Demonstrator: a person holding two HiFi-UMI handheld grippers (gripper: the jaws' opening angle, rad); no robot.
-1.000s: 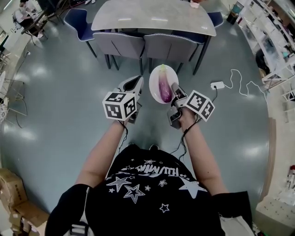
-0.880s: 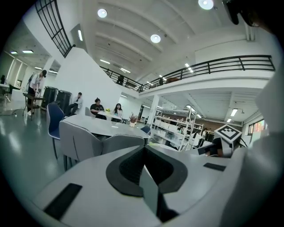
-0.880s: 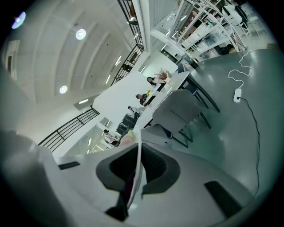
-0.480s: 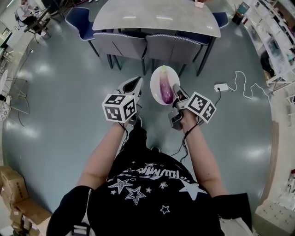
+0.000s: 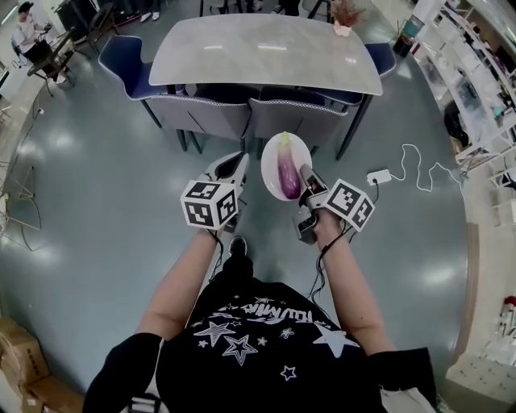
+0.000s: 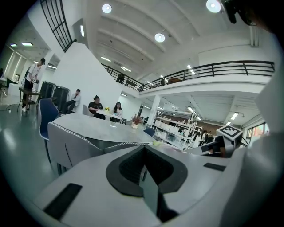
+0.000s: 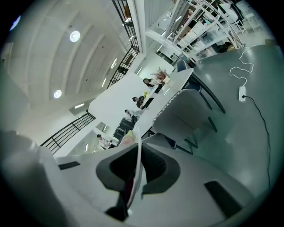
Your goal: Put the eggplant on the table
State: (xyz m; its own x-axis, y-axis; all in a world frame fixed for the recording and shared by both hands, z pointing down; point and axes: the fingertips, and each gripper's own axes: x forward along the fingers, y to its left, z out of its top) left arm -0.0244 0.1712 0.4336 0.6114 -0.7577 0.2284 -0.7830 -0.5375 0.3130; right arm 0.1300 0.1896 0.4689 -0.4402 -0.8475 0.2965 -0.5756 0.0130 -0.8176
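1. Eggplant [image 5: 288, 173]: purple with a pale green stem end. It lies lengthwise on a white plate [image 5: 271, 153], just ahead of the right gripper's jaws, stem end pointing away from them. It is not on the table.
2. Right gripper [image 5: 306, 174]: the jaws are closed onto the near rim of the plate. In the right gripper view the rim runs edge-on between the pads. The plate is carried in the air above the floor.
3. Left gripper [image 5: 232, 166]: just to the left of the plate and apart from it. The jaws are brought together with nothing between them, as the left gripper view shows.
4. Table [image 5: 266, 50]: grey top with rounded corners, ahead of both grippers and well apart from them.
5. Grey chairs [image 5: 219, 113]: two side by side, between the grippers and the table, pushed in at its near edge.
6. Potted plant [image 5: 345, 16]: small, at the far right of the tabletop.
7. Power strip [image 5: 377, 175]: white with a trailing cable, on the floor to the right of the right gripper.
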